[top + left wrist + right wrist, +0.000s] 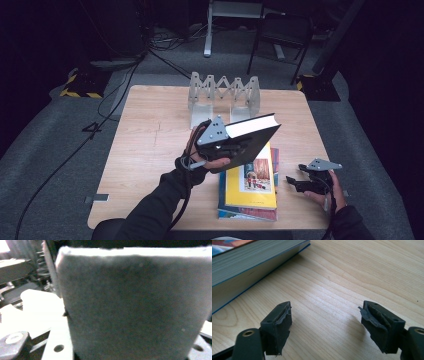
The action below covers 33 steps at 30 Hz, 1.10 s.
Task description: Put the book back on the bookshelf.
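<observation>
From above, the left gripper (235, 145) held the black book (252, 137) up over the surface (150, 150), long edge pointing at the rack (224, 95); up close, its jaws squeezed the book's pages (135, 307); the right gripper (327, 325) stood wide open, empty, near the book pile (249, 262).

I look down on a light wooden table (150, 150) standing on grey carpet (60, 165) in a dark room. Behind it I see a black chair (282, 35), a white desk leg (208, 30), black cables (125, 80) trailing across the floor, and yellow-and-black striped bases (80, 86).
</observation>
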Available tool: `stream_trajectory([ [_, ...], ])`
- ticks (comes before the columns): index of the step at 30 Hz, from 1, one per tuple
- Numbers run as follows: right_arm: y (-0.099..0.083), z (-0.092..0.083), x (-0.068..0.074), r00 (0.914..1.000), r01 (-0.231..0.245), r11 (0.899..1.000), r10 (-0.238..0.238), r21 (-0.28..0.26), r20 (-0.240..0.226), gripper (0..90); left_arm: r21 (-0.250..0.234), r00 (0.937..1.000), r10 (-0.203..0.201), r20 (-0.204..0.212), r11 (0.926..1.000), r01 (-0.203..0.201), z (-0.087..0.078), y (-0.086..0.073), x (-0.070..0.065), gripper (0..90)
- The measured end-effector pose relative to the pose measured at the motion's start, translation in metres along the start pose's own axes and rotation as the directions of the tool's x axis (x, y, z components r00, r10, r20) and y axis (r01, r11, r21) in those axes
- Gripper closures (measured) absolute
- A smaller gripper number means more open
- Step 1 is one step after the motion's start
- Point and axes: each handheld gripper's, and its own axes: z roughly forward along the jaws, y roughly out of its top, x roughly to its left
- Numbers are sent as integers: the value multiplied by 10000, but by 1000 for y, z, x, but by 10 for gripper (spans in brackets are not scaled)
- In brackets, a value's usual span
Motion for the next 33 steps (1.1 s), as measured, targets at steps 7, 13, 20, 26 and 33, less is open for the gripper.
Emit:
stream_trajectory([
  [7,0,1,0,10000,-84,10000,84,-34,-2,250,26,9959,-320,-842,9995,323,-18,-7,20,518],
  [13,-1,1,0,9999,-113,9999,113,-46,-21,249,-42,9849,-637,-1612,9979,639,-31,-13,35,518],
  [20,-1,1,-1,9999,-165,9998,165,-78,-36,251,115,9529,-958,-2878,9946,1035,-46,-25,57,519],
  [26,-1,1,-1,9997,-222,9997,222,-80,-62,248,280,9231,-1155,-3668,9904,1350,-51,-32,75,520],
  [33,-1,1,-1,9996,-271,9996,270,-56,-91,247,357,9004,-1190,-4184,9885,1472,-48,-31,91,520],
])
